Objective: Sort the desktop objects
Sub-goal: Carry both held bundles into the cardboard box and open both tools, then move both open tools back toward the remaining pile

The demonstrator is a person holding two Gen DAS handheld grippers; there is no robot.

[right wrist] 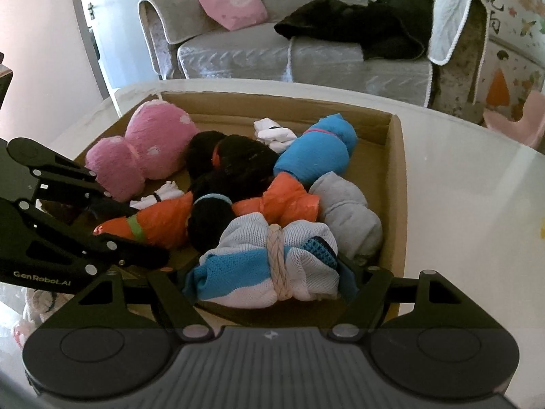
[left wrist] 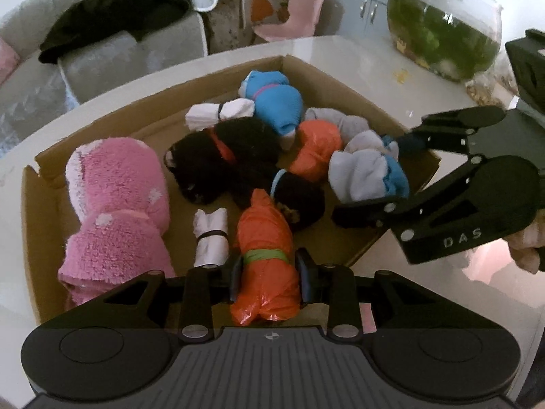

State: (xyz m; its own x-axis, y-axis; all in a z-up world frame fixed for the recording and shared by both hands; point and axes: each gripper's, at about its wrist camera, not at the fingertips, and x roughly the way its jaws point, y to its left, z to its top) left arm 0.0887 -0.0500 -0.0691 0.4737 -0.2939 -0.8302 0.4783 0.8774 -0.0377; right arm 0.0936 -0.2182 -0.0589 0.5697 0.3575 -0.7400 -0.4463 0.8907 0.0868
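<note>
Now, at the bottom centre of each wrist view, your left gripper (left wrist: 269, 277) clamps the orange bundle (left wrist: 264, 255) in the cardboard box (left wrist: 34, 211) while your right gripper (right wrist: 269, 272) straddles the blue-and-white bundle (right wrist: 262, 262), grip unclear; squeeze mid-roll and lift straight.

Your left gripper (left wrist: 269, 279) and right gripper (right wrist: 269, 272) are matte black, each with a ribbed grey centre plate, round side discs and silver screws along angular linkage arms; one carries "DAS" lettering, the other "GenRobot.AI".
</note>
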